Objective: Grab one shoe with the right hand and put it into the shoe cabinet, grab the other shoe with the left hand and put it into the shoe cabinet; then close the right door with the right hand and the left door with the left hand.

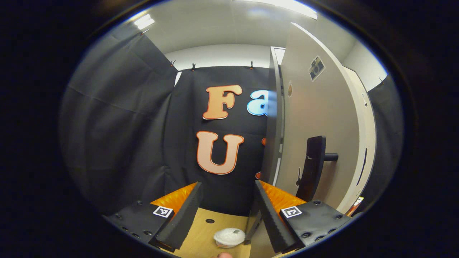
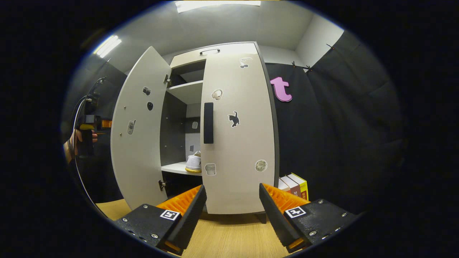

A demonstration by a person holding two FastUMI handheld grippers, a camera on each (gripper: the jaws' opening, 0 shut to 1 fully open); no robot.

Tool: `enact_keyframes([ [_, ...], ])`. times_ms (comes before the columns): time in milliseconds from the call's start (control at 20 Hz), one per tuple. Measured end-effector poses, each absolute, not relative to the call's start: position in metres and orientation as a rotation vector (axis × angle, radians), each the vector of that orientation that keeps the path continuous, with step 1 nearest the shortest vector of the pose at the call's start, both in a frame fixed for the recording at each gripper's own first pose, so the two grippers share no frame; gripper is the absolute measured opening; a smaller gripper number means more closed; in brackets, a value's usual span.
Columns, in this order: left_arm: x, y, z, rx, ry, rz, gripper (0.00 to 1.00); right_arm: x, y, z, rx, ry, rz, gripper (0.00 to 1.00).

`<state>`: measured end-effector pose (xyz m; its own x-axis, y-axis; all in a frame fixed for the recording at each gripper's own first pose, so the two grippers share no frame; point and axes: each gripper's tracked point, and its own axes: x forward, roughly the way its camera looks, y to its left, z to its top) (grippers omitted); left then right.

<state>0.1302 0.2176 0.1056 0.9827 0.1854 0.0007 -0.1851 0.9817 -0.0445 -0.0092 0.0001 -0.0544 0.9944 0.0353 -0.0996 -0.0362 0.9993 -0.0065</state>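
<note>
In the right gripper view the cabinet (image 2: pixel 229 136) stands upright on the wooden worktop (image 2: pixel 229 236), its long axis vertical. The right door (image 2: pixel 238 132) is closed and faces the camera, with a dark vertical handle (image 2: pixel 208 123) near its left edge and some stickers on it. The left door (image 2: pixel 138 129) is swung open toward the camera, so the shelves behind it can be seen. On the lower shelf (image 2: pixel 174 167) sits a white shoe (image 2: pixel 194 163); its heel end points out toward the opening and its long axis runs into the cabinet, the front part hidden behind the right door. Books (image 2: pixel 296 184) stand just beside the cabinet on its right. The right tool (image 2: pixel 232 199) is wide open and holds nothing, in front of the closed door. Far at the left of this view a hand (image 2: pixel 73 145) holds the left tool beside the open door; its opening cannot be judged from there. In the left gripper view the left tool (image 1: pixel 227 195) is wide open and empty, and the left door (image 1: pixel 315 129) is seen close from its outer face, with its dark handle (image 1: pixel 313 168) just beyond the tool's right finger. Below, between the fingers, a white round thing (image 1: pixel 229 237) lies on the worktop (image 1: pixel 204 229); what it is I cannot tell.
</note>
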Motion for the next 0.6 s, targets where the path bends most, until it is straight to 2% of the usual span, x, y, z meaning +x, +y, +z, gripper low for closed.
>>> enact_keyframes([
  [50, 0.131, 0.207, 0.108, -0.033, -0.009, 0.176, 0.99, -0.009, -0.002, -0.054, -0.008, 0.097, 0.034, 0.91],
  [100, 0.131, 0.197, 0.109, -0.023, -0.011, 0.167, 0.94, -0.008, -0.005, -0.052, -0.009, 0.095, 0.033, 0.91],
  [600, 0.151, 0.120, 0.104, -0.047, -0.009, 0.101, 0.88, -0.005, -0.036, -0.053, -0.005, 0.098, 0.004, 0.91],
])
